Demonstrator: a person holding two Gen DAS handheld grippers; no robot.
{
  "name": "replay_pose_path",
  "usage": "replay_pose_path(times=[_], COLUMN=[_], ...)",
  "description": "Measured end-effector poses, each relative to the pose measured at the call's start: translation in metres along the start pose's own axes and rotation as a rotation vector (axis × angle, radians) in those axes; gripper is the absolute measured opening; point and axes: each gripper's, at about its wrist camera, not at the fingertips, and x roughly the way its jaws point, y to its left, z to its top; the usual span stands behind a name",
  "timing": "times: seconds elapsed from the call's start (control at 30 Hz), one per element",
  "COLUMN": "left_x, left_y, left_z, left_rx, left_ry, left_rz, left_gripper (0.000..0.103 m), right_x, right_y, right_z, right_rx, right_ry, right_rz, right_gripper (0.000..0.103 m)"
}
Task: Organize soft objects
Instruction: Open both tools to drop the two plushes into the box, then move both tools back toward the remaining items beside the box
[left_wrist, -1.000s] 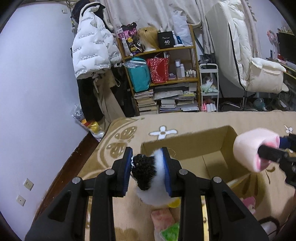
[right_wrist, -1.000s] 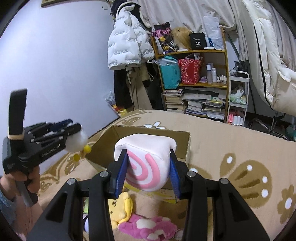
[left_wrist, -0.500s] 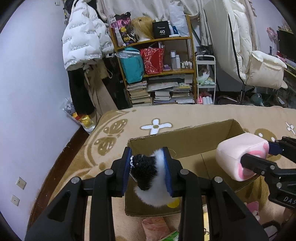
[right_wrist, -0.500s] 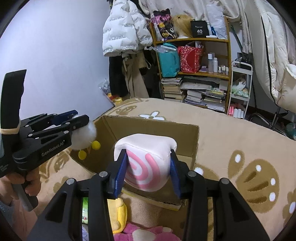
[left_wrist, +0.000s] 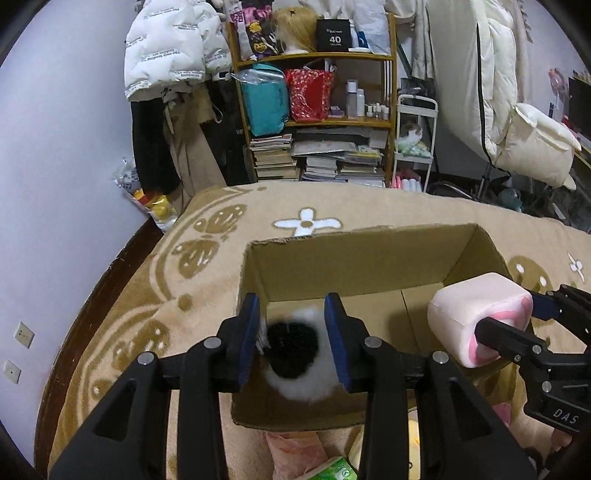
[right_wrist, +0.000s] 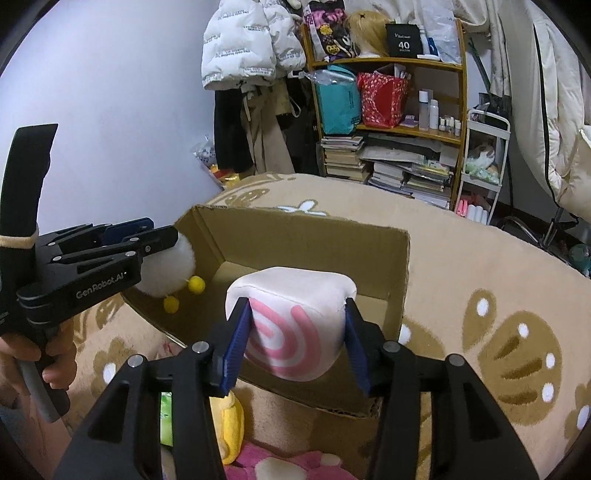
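Observation:
An open cardboard box lies on a tan patterned blanket. My left gripper is shut on a black-and-white fluffy plush with yellow feet and holds it over the box's left near corner; it also shows in the right wrist view. My right gripper is shut on a white cushion with a pink swirl, held above the box's right near edge. The cushion also shows in the left wrist view.
A yellow plush, a pink plush and a green packet lie on the blanket in front of the box. A bookshelf, hanging coats and a white chair stand beyond the bed. A wall is at the left.
Both grippers have moved forward with their plush toys, from in front of the box to above its opening.

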Motion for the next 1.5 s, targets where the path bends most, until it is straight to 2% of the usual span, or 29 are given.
replay_pose_path(times=[0.13, 0.2, 0.4, 0.53, 0.7, 0.8, 1.03, 1.33, 1.5], left_x=[0.003, 0.001, -0.017, -0.023, -0.039, -0.050, -0.081, -0.105, -0.113], left_y=[-0.007, -0.009, -0.011, -0.003, 0.010, 0.017, 0.029, 0.039, 0.035], left_z=[-0.004, -0.004, -0.002, -0.002, -0.005, -0.008, -0.025, -0.053, -0.069], left_rx=[0.020, 0.022, 0.035, 0.011, -0.032, -0.056, -0.127, -0.191, -0.187], left_ry=[0.009, 0.002, -0.045, -0.041, -0.036, -0.028, 0.007, 0.115, 0.163], left_rz=[0.002, 0.000, 0.019, 0.040, 0.048, 0.048, 0.024, 0.005, -0.004], left_gripper=[0.043, 0.060, 0.069, 0.076, 0.091, 0.094, 0.099, 0.099, 0.099], right_x=[0.003, 0.001, -0.011, -0.021, -0.042, -0.053, -0.080, -0.104, -0.110], right_y=[-0.001, -0.002, -0.006, -0.007, -0.004, -0.003, 0.008, 0.022, 0.025], right_z=[-0.003, -0.006, -0.011, -0.009, -0.006, -0.007, -0.016, -0.042, -0.056], right_rx=[-0.002, -0.004, 0.017, 0.025, 0.033, 0.051, 0.064, 0.075, 0.115], right_ry=[0.018, 0.019, -0.004, -0.019, -0.044, -0.040, -0.012, 0.026, 0.070], right_rz=[-0.004, -0.007, -0.027, -0.039, -0.052, -0.046, -0.028, -0.024, -0.014], right_gripper=[0.054, 0.054, 0.059, 0.074, 0.092, 0.103, 0.103, 0.103, 0.103])
